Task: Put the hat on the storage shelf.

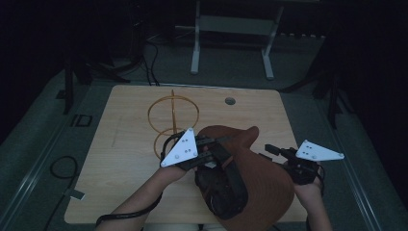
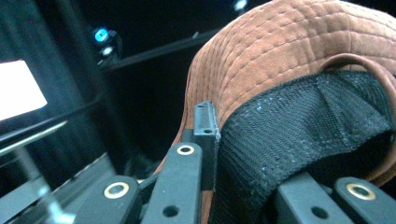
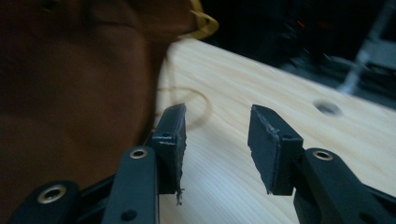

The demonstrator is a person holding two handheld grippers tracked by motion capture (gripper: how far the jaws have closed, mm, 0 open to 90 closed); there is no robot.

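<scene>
A brown bucket hat (image 1: 262, 180) with a black mesh lining (image 2: 299, 130) is held up over the near middle of the wooden table (image 1: 125, 144). My left gripper (image 1: 219, 147) is shut on the hat's edge: one pad (image 2: 208, 126) lies on the brown outside and the mesh runs between the jaws. At the hat's right side my right gripper (image 1: 271, 151) points left and stands open. Bare table shows between its pads (image 3: 170, 135), and the hat (image 3: 70, 70) is just to their left. Behind the hat stands a yellow wire hat stand (image 1: 173, 115).
A round cable hole (image 1: 230, 101) sits near the table's far edge. A white-legged frame (image 1: 231, 29) stands on the floor beyond the table. A black cable loop (image 1: 62, 168) lies on the floor at the left. The room is dark.
</scene>
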